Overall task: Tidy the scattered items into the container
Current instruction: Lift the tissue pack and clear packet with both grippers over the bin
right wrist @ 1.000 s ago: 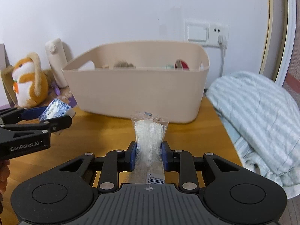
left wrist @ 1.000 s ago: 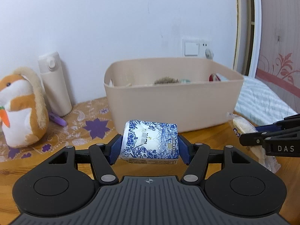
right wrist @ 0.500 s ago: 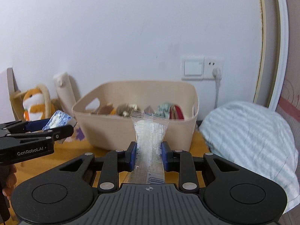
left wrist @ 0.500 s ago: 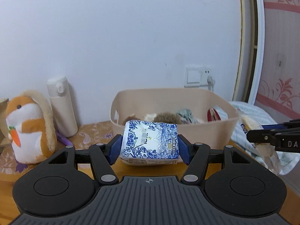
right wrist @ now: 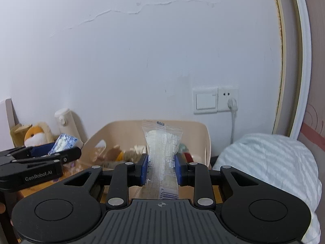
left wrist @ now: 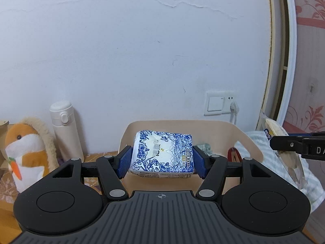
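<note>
My left gripper (left wrist: 162, 159) is shut on a blue-and-white floral tissue pack (left wrist: 162, 152), held in the air in front of the beige container (left wrist: 241, 140). My right gripper (right wrist: 161, 169) is shut on a clear-wrapped snack packet (right wrist: 161, 142) that stands up between its blue pads. The beige container (right wrist: 203, 134) lies ahead and below, with several small items inside. In the right wrist view the left gripper (right wrist: 61, 152) shows at the left with the tissue pack (right wrist: 64, 142). In the left wrist view the right gripper (left wrist: 298, 145) shows at the right edge with the snack packet (left wrist: 272, 129).
A plush hamster with a carrot (left wrist: 24, 152) and a white flask (left wrist: 66, 130) stand left of the container by the wall. A striped blue-white cloth bundle (right wrist: 270, 162) lies to the right. A wall switch and socket with a plug (right wrist: 215, 100) sit behind the container.
Both grippers have risen with their loads; the container has dropped lower in both views and its inside now shows. Neither grip has altered.
</note>
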Motion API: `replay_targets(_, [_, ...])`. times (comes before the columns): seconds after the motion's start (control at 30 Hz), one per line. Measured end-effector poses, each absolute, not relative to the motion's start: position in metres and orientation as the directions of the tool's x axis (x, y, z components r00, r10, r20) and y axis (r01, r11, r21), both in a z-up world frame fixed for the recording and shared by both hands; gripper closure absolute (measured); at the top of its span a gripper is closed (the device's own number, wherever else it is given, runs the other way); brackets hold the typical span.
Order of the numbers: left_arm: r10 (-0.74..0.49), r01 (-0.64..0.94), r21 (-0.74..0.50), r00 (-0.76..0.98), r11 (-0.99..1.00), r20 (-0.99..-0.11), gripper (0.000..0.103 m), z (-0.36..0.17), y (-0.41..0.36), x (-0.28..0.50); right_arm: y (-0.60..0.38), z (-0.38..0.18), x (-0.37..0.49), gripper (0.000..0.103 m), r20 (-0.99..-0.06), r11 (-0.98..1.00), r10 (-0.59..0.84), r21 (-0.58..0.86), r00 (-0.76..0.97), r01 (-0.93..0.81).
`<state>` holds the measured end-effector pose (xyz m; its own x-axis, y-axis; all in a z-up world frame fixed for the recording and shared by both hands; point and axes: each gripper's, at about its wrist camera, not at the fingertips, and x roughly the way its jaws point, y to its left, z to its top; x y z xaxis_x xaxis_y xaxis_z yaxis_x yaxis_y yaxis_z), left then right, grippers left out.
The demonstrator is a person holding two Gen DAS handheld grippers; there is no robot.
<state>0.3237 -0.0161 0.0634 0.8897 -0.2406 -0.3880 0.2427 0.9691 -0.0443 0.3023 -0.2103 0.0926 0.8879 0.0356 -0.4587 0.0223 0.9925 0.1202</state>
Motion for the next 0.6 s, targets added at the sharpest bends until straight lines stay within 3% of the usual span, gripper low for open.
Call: replay_targets(0.6, [-0.196,0.178,-0.083,0.855,0.980,-0.480,0.040,0.039,-0.027,0.402,-0.212,0.074,0.386,0.078,-0.465,0.996,-0.005,0.077,0.886,0.046])
